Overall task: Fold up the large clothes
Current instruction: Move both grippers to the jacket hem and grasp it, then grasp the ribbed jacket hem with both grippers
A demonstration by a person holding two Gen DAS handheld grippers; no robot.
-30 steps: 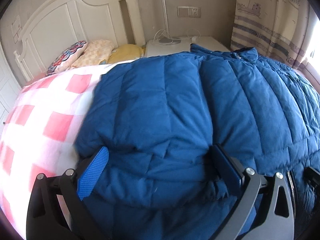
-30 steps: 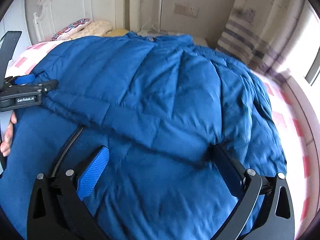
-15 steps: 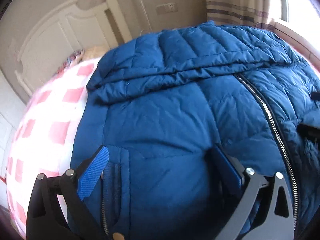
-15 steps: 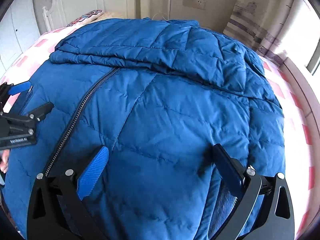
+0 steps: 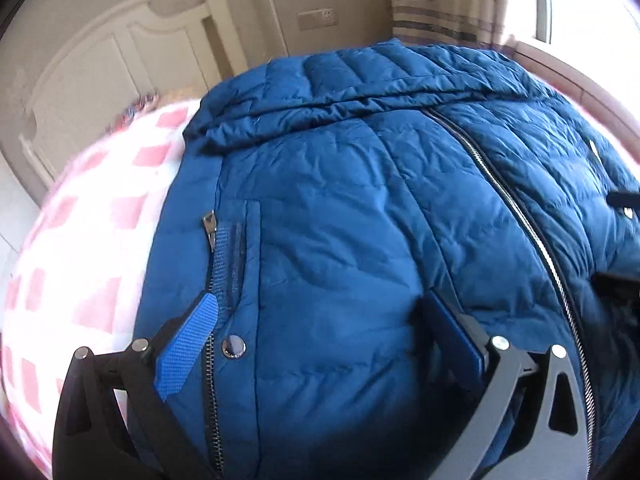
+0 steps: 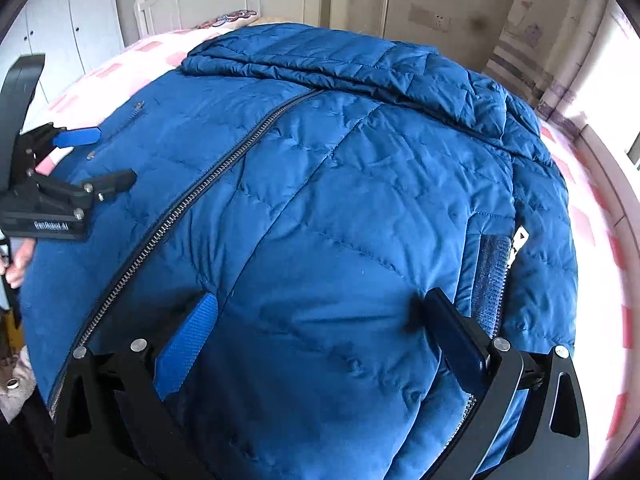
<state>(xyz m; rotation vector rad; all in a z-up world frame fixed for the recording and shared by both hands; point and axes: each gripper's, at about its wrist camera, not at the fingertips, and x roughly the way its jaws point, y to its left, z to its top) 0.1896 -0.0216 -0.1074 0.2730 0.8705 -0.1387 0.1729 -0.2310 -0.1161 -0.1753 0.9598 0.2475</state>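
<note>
A large blue quilted down jacket point(image 5: 360, 208) lies front up on the bed, its centre zipper point(image 5: 532, 224) closed and its top part folded down across the chest point(image 6: 344, 68). My left gripper point(image 5: 320, 312) is open over the jacket's lower left side, beside a zipped pocket point(image 5: 224, 248), holding nothing. My right gripper point(image 6: 316, 312) is open over the lower right side, near the other pocket point(image 6: 496, 264), holding nothing. The left gripper also shows at the left edge of the right wrist view point(image 6: 96, 160).
The jacket lies on a pink-and-white checked bedspread point(image 5: 88, 240). A white headboard point(image 5: 104, 60) and pillows point(image 6: 232, 18) are at the far end. A striped curtain point(image 5: 436, 16) and a window sill point(image 6: 608, 168) run along the right side.
Both grippers have drawn back from the folded top part toward the jacket's hem. The zipper and both pockets have come into view. The jaws stayed open.
</note>
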